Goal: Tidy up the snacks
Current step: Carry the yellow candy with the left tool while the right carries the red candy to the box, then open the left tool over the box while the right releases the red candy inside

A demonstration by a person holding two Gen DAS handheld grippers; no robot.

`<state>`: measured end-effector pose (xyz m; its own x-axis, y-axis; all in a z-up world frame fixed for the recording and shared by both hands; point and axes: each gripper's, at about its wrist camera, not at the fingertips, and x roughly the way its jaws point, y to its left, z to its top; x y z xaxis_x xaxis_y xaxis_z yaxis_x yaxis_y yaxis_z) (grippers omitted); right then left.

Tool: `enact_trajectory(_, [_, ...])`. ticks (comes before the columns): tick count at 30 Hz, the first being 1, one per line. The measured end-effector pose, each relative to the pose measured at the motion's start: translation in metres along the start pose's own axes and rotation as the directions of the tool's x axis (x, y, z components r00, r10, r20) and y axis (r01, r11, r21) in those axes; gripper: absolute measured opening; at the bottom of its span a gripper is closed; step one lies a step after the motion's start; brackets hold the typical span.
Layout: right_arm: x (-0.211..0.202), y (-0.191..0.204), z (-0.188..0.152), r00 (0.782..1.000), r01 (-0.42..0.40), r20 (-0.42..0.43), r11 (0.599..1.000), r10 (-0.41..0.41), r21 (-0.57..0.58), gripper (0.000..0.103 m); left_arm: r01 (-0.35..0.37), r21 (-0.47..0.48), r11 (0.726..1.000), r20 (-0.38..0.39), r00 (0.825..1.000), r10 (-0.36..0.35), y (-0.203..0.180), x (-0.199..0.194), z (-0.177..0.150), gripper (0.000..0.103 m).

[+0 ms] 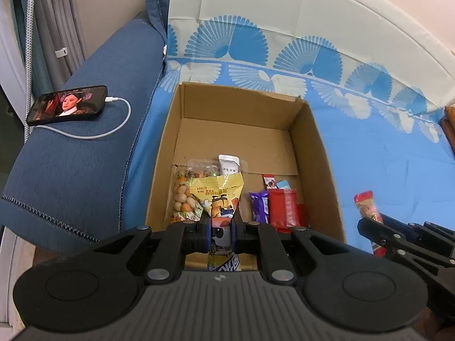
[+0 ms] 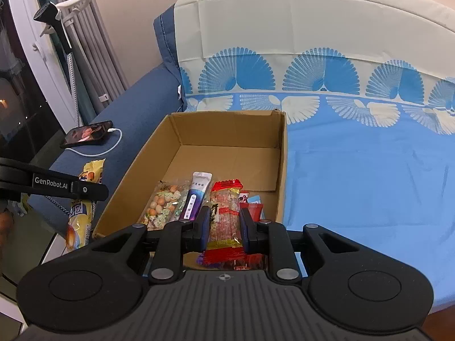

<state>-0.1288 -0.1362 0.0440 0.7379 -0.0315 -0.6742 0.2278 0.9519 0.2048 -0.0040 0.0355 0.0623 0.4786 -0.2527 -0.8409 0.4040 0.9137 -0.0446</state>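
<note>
An open cardboard box sits on the blue bedsheet. My left gripper is shut on a yellow cartoon snack bag, held over the box's near edge; the bag also shows in the right wrist view. My right gripper is shut on a red-and-clear snack packet, held over the box's near right part; it shows right of the box in the left wrist view. Inside lie a clear bag of round snacks, a white-purple pouch, a purple bar and a red pack.
A phone on a white charging cable lies on the dark blue sofa arm left of the box. The blue sheet spreads to the right, with a fan-patterned backrest cover behind. Curtains and a window stand at the far left.
</note>
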Motion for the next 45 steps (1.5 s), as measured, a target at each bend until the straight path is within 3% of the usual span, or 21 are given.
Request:
enact_trajectory(15, [0.076, -0.007, 0.024, 0.997, -0.024, -0.072, 1.000, 0.025, 0.016, 0.024, -0.022, 0.016, 1.000, -0.071, 0.997, 0.024, -0.006, 0.078, 0.044, 0.013])
enact_trajectory(32, [0.155, -0.018, 0.032, 0.988, -0.008, -0.154, 1.000, 0.010, 0.009, 0.027, -0.103, 0.086, 0.991, -0.164, 0.980, 0.116, -0.010, 0.172, 0.059, 0.016])
enact_trajectory(33, [0.157, -0.017, 0.032, 0.987, -0.005, -0.162, 1.000, 0.006, 0.005, 0.031, -0.106, 0.087, 0.990, -0.170, 0.978, 0.120, -0.009, 0.175, 0.058, 0.032])
enact_trajectory(34, [0.159, -0.017, 0.033, 0.984, -0.005, -0.176, 1.000, 0.005, 0.006, 0.050, -0.114, 0.084, 0.990, -0.183, 0.975, 0.127, -0.007, 0.178, 0.058, 0.070])
enact_trajectory(35, [0.160, -0.017, 0.034, 0.983, 0.000, -0.186, 1.000, 0.002, 0.013, 0.061, -0.128, 0.072, 0.989, -0.191, 0.972, 0.139, -0.005, 0.178, 0.058, 0.090])
enact_trajectory(36, [0.158, -0.018, 0.035, 0.983, 0.007, -0.183, 1.000, -0.002, 0.024, 0.076, -0.138, 0.055, 0.989, -0.177, 0.973, 0.146, -0.003, 0.176, 0.058, 0.102])
enact_trajectory(38, [0.152, -0.015, 0.034, 0.986, 0.003, -0.170, 1.000, 0.000, 0.018, 0.081, -0.148, 0.039, 0.988, -0.132, 0.979, 0.152, 0.001, 0.166, 0.055, 0.103])
enact_trajectory(41, [0.140, -0.012, 0.030, 0.985, 0.003, -0.174, 1.000, 0.000, 0.015, 0.087, -0.167, 0.055, 0.984, -0.152, 0.973, 0.173, 0.002, 0.157, 0.050, 0.103])
enact_trajectory(45, [0.115, -0.005, 0.022, 0.989, 0.009, -0.150, 1.000, -0.008, 0.007, 0.090, -0.160, 0.033, 0.987, -0.129, 0.978, 0.163, 0.003, 0.125, 0.033, 0.103])
